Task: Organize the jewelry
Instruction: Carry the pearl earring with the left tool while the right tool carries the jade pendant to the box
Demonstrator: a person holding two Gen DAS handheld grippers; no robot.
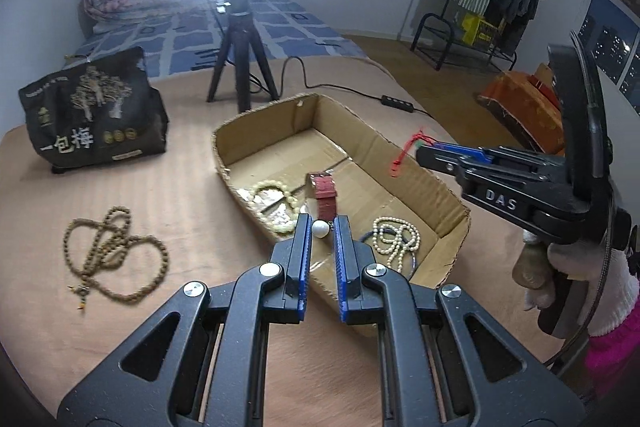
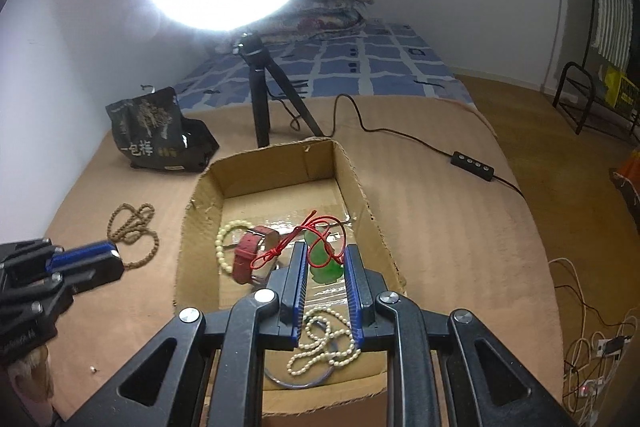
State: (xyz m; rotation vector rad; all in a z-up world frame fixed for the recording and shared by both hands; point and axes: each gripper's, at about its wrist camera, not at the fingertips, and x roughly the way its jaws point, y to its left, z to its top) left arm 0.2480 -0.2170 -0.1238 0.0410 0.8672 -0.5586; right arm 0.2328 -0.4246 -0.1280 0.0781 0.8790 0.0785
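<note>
A shallow cardboard box (image 1: 404,163) (image 2: 360,187) sits on the tan table. Inside lie a cream bead bracelet (image 1: 276,195) (image 2: 224,243), a red watch strap (image 1: 326,197) (image 2: 250,255) and a pearl necklace (image 1: 396,239) (image 2: 324,343). My left gripper (image 1: 322,227) holds a white pearl earring (image 1: 320,228) between its fingers at the box's near wall. My right gripper (image 2: 325,255) (image 1: 424,149) is over the box, shut on a green pendant (image 2: 326,261) with a red cord (image 2: 304,239) (image 1: 406,151). A brown bead necklace (image 1: 112,251) (image 2: 134,227) lies on the table left of the box.
A ring light on a black tripod (image 1: 240,67) (image 2: 266,95) stands behind the box, its cable and switch (image 2: 472,161) running right. A black snack bag (image 1: 94,111) (image 2: 160,131) stands at the back left. A small metal bit (image 2: 93,369) lies near the front edge.
</note>
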